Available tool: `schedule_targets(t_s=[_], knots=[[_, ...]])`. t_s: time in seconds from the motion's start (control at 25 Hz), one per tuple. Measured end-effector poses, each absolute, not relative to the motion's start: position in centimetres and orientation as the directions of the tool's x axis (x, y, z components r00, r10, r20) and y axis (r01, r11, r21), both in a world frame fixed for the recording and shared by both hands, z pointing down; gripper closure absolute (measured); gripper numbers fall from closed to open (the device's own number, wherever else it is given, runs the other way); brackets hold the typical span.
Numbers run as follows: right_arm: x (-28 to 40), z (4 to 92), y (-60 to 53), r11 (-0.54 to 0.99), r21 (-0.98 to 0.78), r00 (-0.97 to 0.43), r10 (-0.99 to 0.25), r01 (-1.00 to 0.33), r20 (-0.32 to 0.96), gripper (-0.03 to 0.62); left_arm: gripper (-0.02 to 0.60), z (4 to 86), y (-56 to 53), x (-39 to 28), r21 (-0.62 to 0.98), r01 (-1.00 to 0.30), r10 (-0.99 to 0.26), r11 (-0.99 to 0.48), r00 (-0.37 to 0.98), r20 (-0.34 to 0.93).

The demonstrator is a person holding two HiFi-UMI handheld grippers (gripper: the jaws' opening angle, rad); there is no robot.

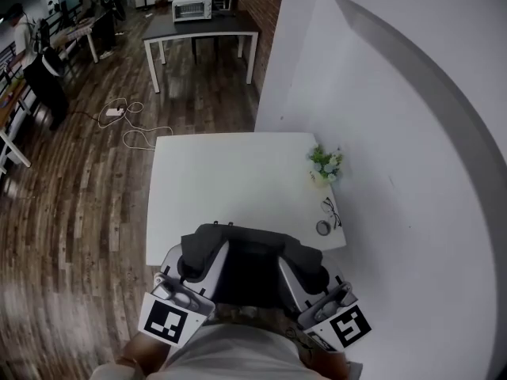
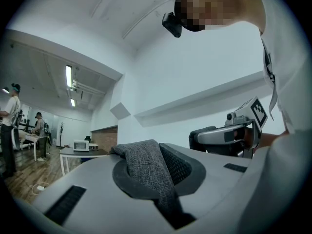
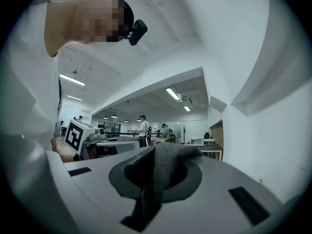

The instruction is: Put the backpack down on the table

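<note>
Now carry the backpack (image 1: 252,264) level over the table's (image 1: 230,180) near edge; left gripper (image 1: 202,253) and right gripper (image 1: 301,264) fingers clamp its grey fabric (probably straps).

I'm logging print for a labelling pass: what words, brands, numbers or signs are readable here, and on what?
No words, brands or numbers can be read in any view.
Left marker cube: a black-and-white square pattern, no letters.
Right marker cube: the same kind of pattern, no letters.
White oven on the far table: any label is too small to read.
Backpack: no print shows.
</note>
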State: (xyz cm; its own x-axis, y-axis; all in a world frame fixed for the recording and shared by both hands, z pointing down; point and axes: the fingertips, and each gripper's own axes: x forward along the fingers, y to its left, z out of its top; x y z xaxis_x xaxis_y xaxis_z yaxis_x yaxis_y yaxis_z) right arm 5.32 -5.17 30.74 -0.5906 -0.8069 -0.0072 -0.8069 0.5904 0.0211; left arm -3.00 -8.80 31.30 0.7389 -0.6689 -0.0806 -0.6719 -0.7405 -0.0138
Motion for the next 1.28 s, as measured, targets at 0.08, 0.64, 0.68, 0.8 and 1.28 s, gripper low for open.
schedule_targets(t_s=[0.08, 0.64, 0.68, 0.8, 1.28], knots=[[5.9, 29.7, -5.8, 0.593, 0.037, -0.594, -0.804, -0.804, -0.027, 0.541, 0.537, 30.3, -9.2, -2.5, -0.042, -0.676, -0.670, -0.736, 0.736, -0.096], [9.2, 28.2, -13.2, 0.569, 0.083, -0.574, -0.817, -0.818, -0.059, 0.541, 0.537, 27.9, -14.5, 0.4, -0.118, -0.706, -0.693, -0.698, 0.708, -0.139], [9.4, 28.3, -13.7, 0.567, 0.079, -0.571, -0.819, -0.820, -0.059, 0.541, 0.537, 27.9, -15.0, 0.5, -0.117, -0.709, -0.696, -0.695, 0.705, -0.137], [9.7, 28.5, -15.3, 0.563, 0.071, -0.566, -0.823, -0.824, -0.053, 0.542, 0.537, 28.0, -16.5, 0.9, -0.120, -0.723, -0.711, -0.680, 0.691, -0.129], [11.2, 28.8, -20.1, 0.563, 0.075, -0.567, -0.822, -0.823, -0.050, 0.541, 0.537, 28.4, -21.1, 2.4, -0.148, -0.759, -0.750, -0.634, 0.650, -0.119]])
